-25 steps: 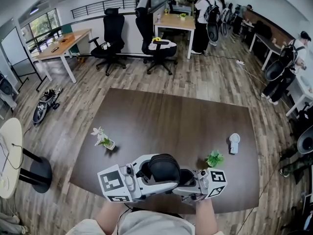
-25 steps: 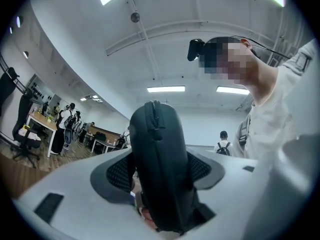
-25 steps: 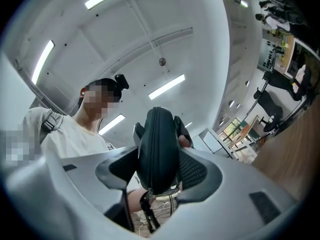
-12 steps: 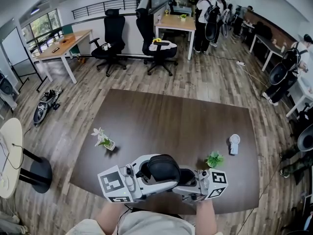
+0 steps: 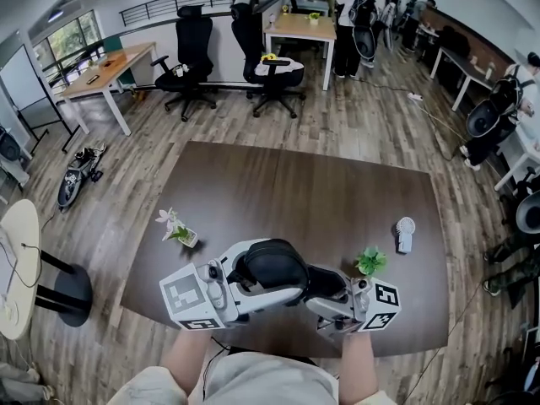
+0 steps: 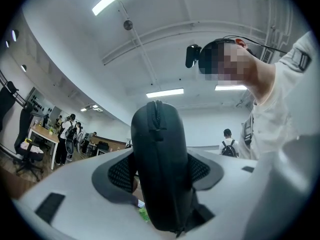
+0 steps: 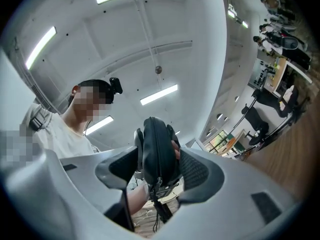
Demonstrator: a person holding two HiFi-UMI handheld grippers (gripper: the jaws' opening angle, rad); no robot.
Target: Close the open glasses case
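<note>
A: Dark wood counter (image 5: 304, 201), near edge, close to the body. Over it, clear of the surface: black glasses case (image 5: 270, 268), spanned end to end.

B: Grip?

A: Clamped at one end by left gripper (image 6: 160, 173), jaws pressed on both shells. Clamped at the other end by right gripper (image 7: 159, 169), jaws likewise pressed on, zip pull (image 7: 157, 189) dangling below.

B: Step in hand?

A: Probably squeezing the shells together. From the left end, a met seam along the spine. Zip run home or not: cannot tell.

B: Next?

A: Likely: pin one end, check the seam all round, draw the zip if slack, then lower onto bare wood. Farther out: green plant (image 5: 369, 262), white fan (image 5: 404, 234), flower pot (image 5: 177, 230), all well apart from any landing spot. Beyond, office chairs (image 5: 194, 53).
</note>
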